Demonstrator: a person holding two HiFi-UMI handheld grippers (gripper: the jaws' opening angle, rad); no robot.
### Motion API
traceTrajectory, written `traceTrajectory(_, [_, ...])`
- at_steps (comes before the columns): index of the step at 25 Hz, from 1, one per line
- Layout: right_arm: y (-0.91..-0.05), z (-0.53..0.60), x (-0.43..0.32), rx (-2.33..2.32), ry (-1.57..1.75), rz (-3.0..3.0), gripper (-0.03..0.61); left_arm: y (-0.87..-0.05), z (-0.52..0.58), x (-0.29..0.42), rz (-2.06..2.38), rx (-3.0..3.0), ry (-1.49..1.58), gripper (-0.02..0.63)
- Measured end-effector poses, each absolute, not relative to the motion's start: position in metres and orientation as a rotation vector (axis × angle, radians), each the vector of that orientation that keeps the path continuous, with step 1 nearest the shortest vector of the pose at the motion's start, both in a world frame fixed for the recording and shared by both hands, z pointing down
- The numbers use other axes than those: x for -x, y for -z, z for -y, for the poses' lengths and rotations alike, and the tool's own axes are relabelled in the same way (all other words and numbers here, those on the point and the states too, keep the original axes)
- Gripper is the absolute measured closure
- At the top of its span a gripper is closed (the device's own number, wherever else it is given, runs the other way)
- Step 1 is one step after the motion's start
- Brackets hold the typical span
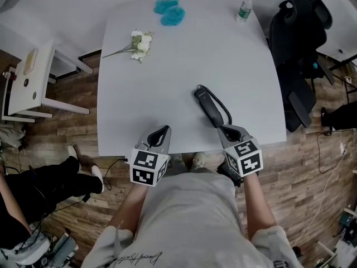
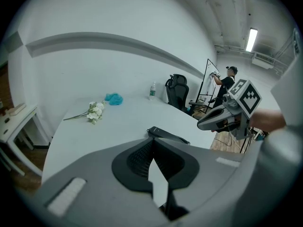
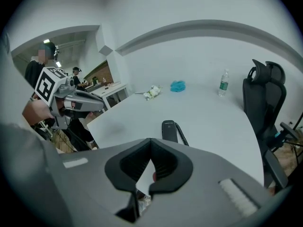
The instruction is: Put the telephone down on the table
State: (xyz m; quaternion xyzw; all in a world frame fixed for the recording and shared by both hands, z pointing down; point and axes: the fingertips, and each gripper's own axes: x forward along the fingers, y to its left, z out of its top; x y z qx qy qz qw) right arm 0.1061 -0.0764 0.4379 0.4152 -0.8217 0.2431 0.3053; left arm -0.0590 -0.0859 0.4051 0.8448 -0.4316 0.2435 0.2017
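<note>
The telephone (image 1: pixel 210 106) is a black handset lying flat on the white table (image 1: pixel 167 82), toward the near edge and right of the middle. A coiled cord curls along its right side. From where I stand the job looks done, since nothing is holding it.

Closest to the person, both tongs hover at the table's near edge. The left gripper (image 1: pixel 159 134) has its jaws pressed together with nothing between them, only bare tabletop showing past the pads. The right gripper (image 1: pixel 226 128) is closed up the same way and is empty too. Its tips sit just beside the handset's near end without touching it.

If it had to be lifted again, I would judge the handset to be light, rigid plastic with a smooth, somewhat slippery shell. The narrow middle of the handle, taken across its width, seems the best place to grip it. The cord is the nuisance, because it is springy and could tug the handset askew or snag a jaw, so I would keep clear of it.

Farther back on the left lies a small bunch of white flowers (image 1: pixel 139 42). Beyond that is a fluffy blue thing (image 1: pixel 170 12) at the far edge, with a clear water bottle (image 1: pixel 244 9) standing at the far right corner. A black office chair (image 1: pixel 298 32) sits off the table's right side.
</note>
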Motion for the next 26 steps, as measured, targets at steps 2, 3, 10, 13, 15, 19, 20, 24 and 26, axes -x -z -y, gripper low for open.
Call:
traceTrajectory(2, [-0.437,0.076,-0.108,-1.1,-0.638,2.176,0.574,-0.404,0.084,0.056,1.205,-2.367,-0.684,0.597])
traceTrajectory(3, [-0.437,0.075,-0.108,-1.099,-0.639,2.176,0.574,-0.404,0.083,0.054,1.202,-2.371,-0.687,0.597])
traceTrajectory(10, [-0.437,0.07,-0.106,-1.076,-0.646,2.187,0.574,-0.403,0.074,0.05,1.201,-2.367,-0.694,0.597])
traceTrajectory(13, [-0.437,0.07,-0.106,-1.075,-0.642,2.188,0.574,-0.403,0.073,0.051,1.203,-2.368,-0.691,0.597])
traceTrajectory(15, [-0.437,0.071,-0.105,-1.078,-0.643,2.191,0.574,-0.403,0.072,0.052,1.209,-2.366,-0.687,0.597])
traceTrajectory(19, [-0.434,0.071,-0.106,-1.084,-0.653,2.202,0.574,-0.402,0.072,0.054,1.222,-2.363,-0.68,0.597])
traceTrajectory(20, [-0.433,0.071,-0.107,-1.091,-0.661,2.208,0.574,-0.402,0.071,0.054,1.223,-2.363,-0.682,0.597])
traceTrajectory(24, [-0.43,0.072,-0.114,-1.128,-0.688,2.212,0.574,-0.403,0.068,0.057,1.219,-2.355,-0.691,0.597])
traceTrajectory(26, [-0.43,0.072,-0.116,-1.132,-0.69,2.209,0.574,-0.403,0.066,0.058,1.22,-2.349,-0.696,0.597])
